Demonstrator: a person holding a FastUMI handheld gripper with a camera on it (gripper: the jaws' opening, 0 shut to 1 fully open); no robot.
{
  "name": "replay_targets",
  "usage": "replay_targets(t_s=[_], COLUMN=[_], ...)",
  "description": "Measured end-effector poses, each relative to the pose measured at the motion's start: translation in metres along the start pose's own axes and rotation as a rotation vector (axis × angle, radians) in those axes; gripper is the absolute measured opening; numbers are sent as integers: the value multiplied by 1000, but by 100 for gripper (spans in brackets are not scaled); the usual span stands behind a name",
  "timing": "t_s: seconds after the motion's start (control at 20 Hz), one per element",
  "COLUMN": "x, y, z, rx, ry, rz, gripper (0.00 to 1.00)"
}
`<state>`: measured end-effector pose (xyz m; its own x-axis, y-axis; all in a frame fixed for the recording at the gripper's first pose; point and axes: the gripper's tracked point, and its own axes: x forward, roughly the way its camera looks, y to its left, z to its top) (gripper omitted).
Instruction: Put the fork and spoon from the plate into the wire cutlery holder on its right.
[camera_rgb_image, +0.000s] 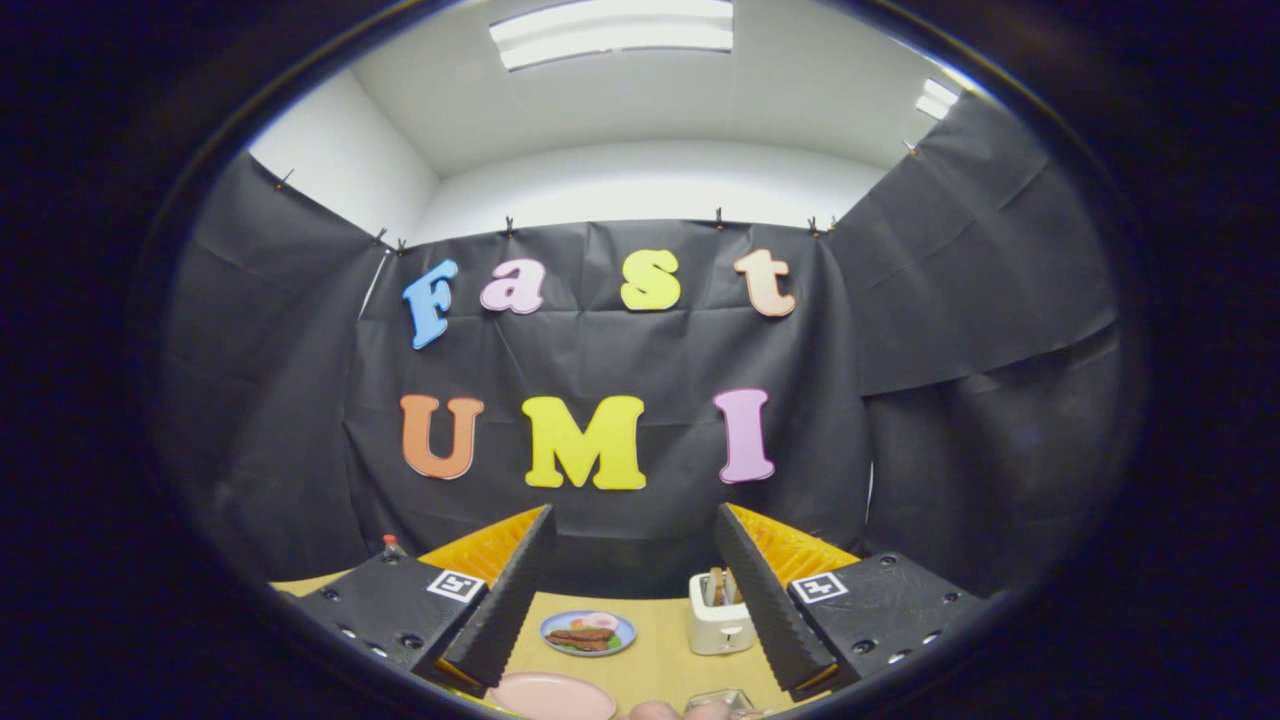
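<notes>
In the gripper view, the gripper (632, 590) was held wide apart with nothing between its fingers. A pink plate (553, 697) lay at the near edge of the table (660, 640), low between the fingers; fork and spoon I could not make out there. Such cutlery is probably stiff, light and slippery, so gripping across the handle's middle seemed best. The holder (718, 700) was perhaps beside it.

Gripper (632, 590) jaws wide apart, empty; blue plate (588, 632) (food on it), toaster (720, 615) between
</notes>
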<state>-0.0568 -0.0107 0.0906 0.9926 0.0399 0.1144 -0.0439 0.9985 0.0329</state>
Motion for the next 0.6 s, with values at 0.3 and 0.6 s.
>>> replay_targets(t_s=[0.3,0.6], x=[5,9], y=[6,16], z=[-3,-13], rx=[33,68], ry=[36,96], rz=[-6,17], gripper=[95,96])
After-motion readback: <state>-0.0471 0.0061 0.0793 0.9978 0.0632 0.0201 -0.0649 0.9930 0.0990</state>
